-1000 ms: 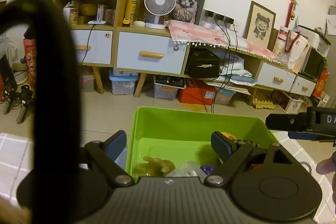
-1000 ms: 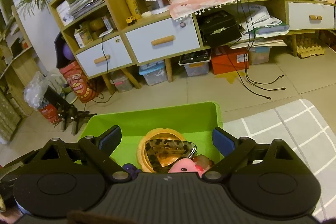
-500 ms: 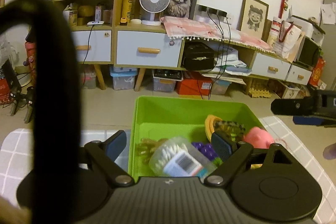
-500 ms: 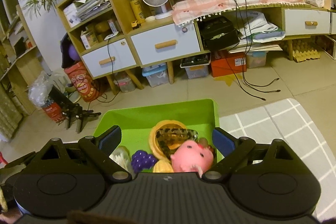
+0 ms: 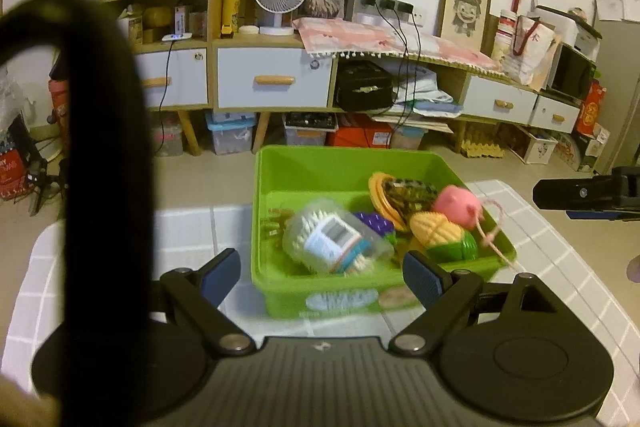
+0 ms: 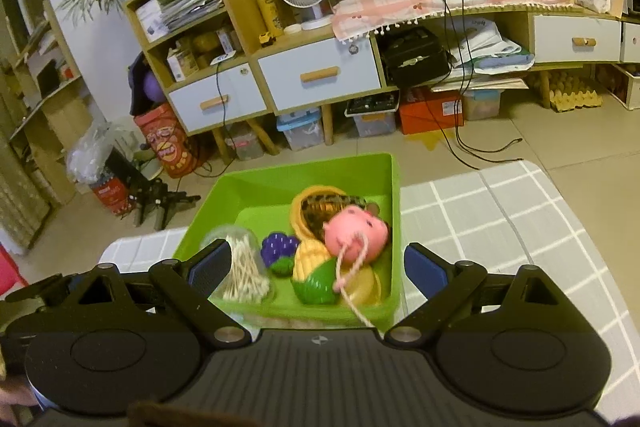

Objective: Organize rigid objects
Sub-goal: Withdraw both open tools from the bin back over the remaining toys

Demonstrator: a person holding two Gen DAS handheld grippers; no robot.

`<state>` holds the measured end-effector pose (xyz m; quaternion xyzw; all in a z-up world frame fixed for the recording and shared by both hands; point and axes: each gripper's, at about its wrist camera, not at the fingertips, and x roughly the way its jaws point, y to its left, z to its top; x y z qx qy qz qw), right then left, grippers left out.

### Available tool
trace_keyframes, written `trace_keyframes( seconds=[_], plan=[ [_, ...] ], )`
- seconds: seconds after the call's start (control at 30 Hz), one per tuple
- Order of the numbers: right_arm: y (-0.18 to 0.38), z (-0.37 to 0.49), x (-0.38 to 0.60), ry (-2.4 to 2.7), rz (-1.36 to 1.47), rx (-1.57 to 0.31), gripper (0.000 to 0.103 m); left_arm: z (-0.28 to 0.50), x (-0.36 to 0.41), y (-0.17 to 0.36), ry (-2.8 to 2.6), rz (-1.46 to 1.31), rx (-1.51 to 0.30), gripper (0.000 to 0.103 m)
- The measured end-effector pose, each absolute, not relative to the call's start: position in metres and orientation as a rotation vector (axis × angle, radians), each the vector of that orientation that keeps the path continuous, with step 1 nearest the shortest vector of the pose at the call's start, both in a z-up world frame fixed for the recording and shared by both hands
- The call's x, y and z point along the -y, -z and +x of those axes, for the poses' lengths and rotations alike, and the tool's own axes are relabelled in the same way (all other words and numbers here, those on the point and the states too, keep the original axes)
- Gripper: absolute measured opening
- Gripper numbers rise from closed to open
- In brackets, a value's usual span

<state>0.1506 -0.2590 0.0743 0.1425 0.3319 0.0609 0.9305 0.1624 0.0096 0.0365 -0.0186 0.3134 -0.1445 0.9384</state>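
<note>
Here the desk [image 5: 552,247], under a white cloth with a grey grid, fills the lower half of both views. The floor and a long wooden cabinet [image 6: 320,75] with pale drawers lie beyond it in the upper half.

A green bin [image 5: 280,283] sits on the desk at centre frame in both views. In the left view the left gripper [image 5: 322,273] is at the bottom, its jaws wide and empty, blue pads in front of the bin's near wall. In the right view the right gripper [image 6: 318,265] is at the bottom, jaws likewise wide and gripping nothing, with the bin's near end showing between the pads. The right gripper also shows as a dark bar at the right edge of the left view.

All the task's things lie inside the bin. A clear tub of cotton swabs [image 5: 332,237] lies on its side at the bin's left. At the right is a pink pig [image 6: 356,231] with a cord trailing over the near rim. Just behind the pig is an orange dish [image 5: 378,193] with a tortoiseshell clip [image 5: 408,191] on it. A toy corn [image 5: 440,235] lies in front of the pig. A purple grape toy [image 6: 278,247] sits between the tub and the corn.
</note>
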Motion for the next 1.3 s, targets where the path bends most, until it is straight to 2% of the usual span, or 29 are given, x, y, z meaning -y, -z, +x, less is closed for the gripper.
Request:
trace_keyframes(
  seconds=[0.2, 0.47, 0.67, 1.13, 1.3],
  plan=[
    [-0.070, 0.128, 0.257, -0.144, 0.274, -0.706, 0.094, 0.135, -0.011, -0.029, 0.315, -0.019, -0.676, 0.076],
    [-0.056, 0.102, 0.248, -0.205, 0.229, -0.740, 0.101, 0.112, -0.012, -0.012, 0.335, -0.008, -0.754, 0.081],
    [-0.027, 0.090, 0.250, -0.210, 0.234, -0.770, 0.101, 0.104, -0.013, 0.012, 0.354, 0.009, -0.806, 0.081],
    [0.008, 0.081, 0.231, -0.253, -0.010, -0.872, 0.101, 0.090, 0.003, 0.058, 0.409, 0.139, -0.882, 0.081],
    [0.022, 0.080, 0.225, -0.272, -0.046, -0.913, 0.101, 0.086, 0.007, 0.064, 0.403, 0.148, -0.844, 0.086]
  ],
)
